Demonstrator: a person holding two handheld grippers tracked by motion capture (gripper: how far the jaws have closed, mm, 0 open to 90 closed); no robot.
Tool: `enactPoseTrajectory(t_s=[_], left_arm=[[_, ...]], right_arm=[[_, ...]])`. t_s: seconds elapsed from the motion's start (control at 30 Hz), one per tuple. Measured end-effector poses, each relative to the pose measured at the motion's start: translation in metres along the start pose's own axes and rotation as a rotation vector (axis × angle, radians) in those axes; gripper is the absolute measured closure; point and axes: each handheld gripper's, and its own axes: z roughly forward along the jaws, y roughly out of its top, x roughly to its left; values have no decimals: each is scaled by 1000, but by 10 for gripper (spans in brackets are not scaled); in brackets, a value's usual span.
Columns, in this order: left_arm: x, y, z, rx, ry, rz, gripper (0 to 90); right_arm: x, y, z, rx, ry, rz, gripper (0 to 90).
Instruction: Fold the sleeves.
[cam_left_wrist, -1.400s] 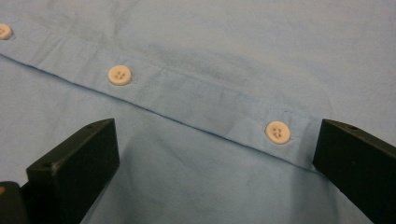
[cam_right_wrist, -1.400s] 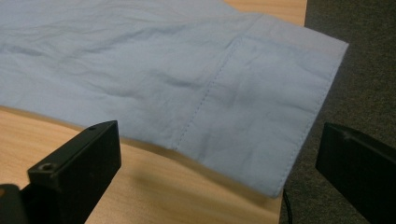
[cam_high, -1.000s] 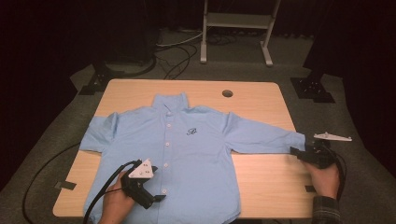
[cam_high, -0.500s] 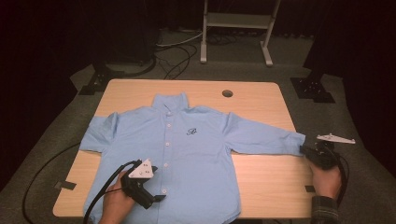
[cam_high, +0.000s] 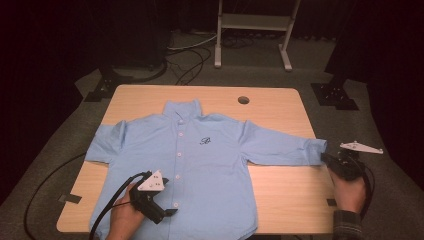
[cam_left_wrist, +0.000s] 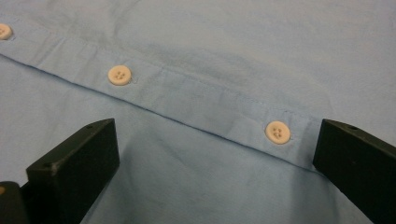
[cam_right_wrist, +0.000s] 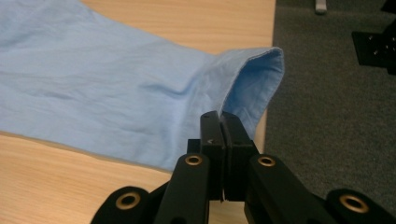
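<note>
**A:** So near edge first: left gripper sits on the blue shirt close to the table's front edge, jaws spread wide, nothing pinched. In the left gripper view the button placket runs between them, two white buttons in the gap.

**B:** And the right gripper?

**A:** At the right edge, jaws have just been closing and now sit pressed together, clamped on the sleeve cuff right at the edge.

**B:** Shirt itself?

**A:** Flat, front up, mid-table, collar toward the far edge, near the round hole. That sleeve stretches out to the right edge.
</note>
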Motion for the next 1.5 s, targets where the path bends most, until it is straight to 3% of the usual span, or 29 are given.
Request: enactPoseTrajectory(t_s=[0.4, 0.87, 1.5], left_arm=[[0, 0, 0, 0, 0, 0, 0], [0, 0, 0, 0, 0, 0, 0], [0, 0, 0, 0, 0, 0, 0]], right_arm=[[34, 14, 4, -10, 49, -78, 893], [62, 26, 8, -28, 121, -114, 893], [107, 48, 31, -8, 219, -173, 893]])
